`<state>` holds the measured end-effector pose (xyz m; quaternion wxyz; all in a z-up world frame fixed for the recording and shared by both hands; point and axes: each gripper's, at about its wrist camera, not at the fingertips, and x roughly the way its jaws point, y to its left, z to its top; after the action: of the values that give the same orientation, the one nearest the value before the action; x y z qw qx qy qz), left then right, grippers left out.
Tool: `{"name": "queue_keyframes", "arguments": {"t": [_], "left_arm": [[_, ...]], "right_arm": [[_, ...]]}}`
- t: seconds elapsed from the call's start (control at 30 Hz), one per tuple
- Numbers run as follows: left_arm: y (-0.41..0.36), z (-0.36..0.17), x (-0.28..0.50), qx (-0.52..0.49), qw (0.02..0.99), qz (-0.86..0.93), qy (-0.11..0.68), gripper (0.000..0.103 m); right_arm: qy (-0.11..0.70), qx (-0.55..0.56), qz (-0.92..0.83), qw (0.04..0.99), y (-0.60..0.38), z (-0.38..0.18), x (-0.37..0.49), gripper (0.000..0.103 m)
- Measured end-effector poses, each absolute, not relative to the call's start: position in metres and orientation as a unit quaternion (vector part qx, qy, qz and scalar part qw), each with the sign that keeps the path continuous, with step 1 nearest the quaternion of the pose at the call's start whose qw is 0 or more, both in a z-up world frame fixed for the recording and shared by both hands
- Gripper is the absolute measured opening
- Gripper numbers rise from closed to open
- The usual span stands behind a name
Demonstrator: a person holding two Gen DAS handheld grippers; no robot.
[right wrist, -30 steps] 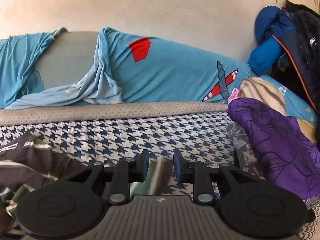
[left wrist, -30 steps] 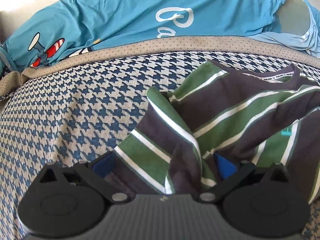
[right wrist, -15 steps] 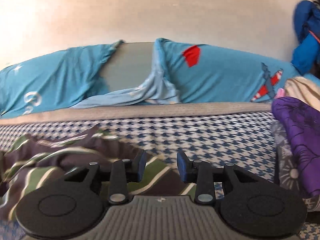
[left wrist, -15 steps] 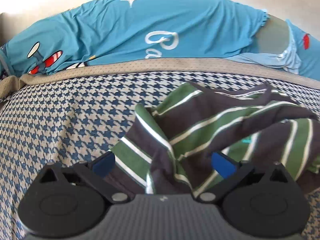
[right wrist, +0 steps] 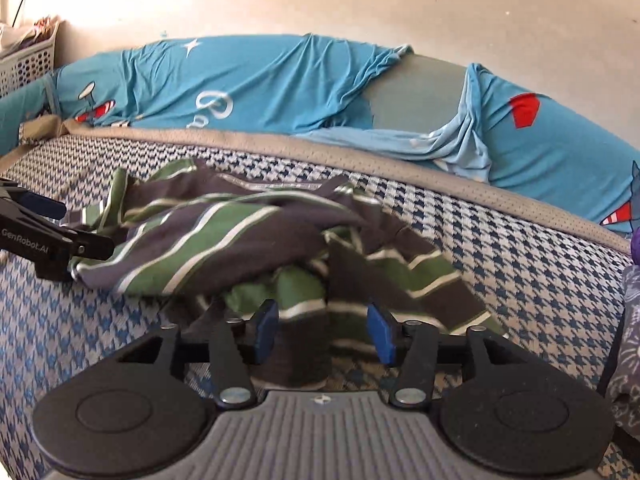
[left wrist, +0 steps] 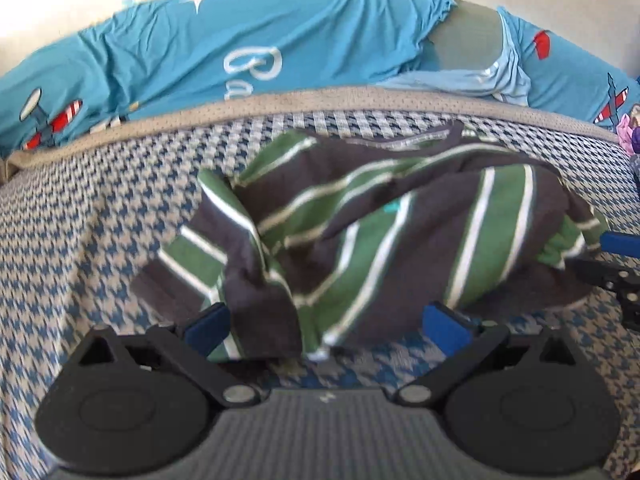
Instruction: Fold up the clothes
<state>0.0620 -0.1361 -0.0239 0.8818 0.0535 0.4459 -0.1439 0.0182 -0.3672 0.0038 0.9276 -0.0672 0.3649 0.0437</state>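
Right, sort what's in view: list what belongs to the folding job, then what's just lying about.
For the job:
- striped shirt, crumpled on the bed
- left hand-held gripper, open around its near edge
- right hand-held gripper, open around a fold

Lying about:
- blue sheet along the wall
- purple cloth at the right
- white basket at the far left

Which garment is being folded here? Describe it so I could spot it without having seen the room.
Find the bed with the blue houndstooth cover. The shirt lies crumpled in its middle, in front of the turquoise pillows, between both open tongs. Only it has dark grey and green bands edged in white; the clothes at the right edge are purple.
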Motion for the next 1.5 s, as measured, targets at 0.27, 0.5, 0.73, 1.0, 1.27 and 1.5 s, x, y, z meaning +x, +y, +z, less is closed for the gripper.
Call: {"name": "queue_keyframes", "arguments": {"t": [0.27, 0.5, 0.73, 1.0, 1.27, 1.5], "left_arm": [[-0.146, -0.030, 0.065, 0.081, 0.880, -0.133, 0.448, 0.103], [-0.142, -0.038, 0.074, 0.077, 0.877, -0.116, 0.460, 0.103], [-0.146, -0.043, 0.075, 0.085, 0.876, -0.122, 0.458, 0.103], [-0.144, -0.048, 0.082, 0.103, 0.883, -0.090, 0.449, 0.103], [-0.113, -0.052, 0.107, 0.063, 0.882, -0.012, 0.467, 0.103], [-0.106, -0.050, 0.109, 0.051, 0.881, -0.003, 0.470, 0.103]], "right_arm": [[0.383, -0.062, 0.042, 0.921, -0.358, -0.016, 0.023, 0.051], [0.376, -0.020, 0.055, 0.925, -0.359, -0.012, 0.027, 0.008], [0.322, 0.073, 0.086, 0.940, -0.376, 0.020, 0.027, 0.007], [0.261, 0.160, 0.101, 0.947, -0.398, 0.049, 0.029, 0.006], [0.262, 0.179, 0.070, 0.946, -0.422, 0.055, 0.027, 0.006], [0.307, 0.088, -0.013, 0.947, -0.424, 0.044, 0.026, 0.011]]}}
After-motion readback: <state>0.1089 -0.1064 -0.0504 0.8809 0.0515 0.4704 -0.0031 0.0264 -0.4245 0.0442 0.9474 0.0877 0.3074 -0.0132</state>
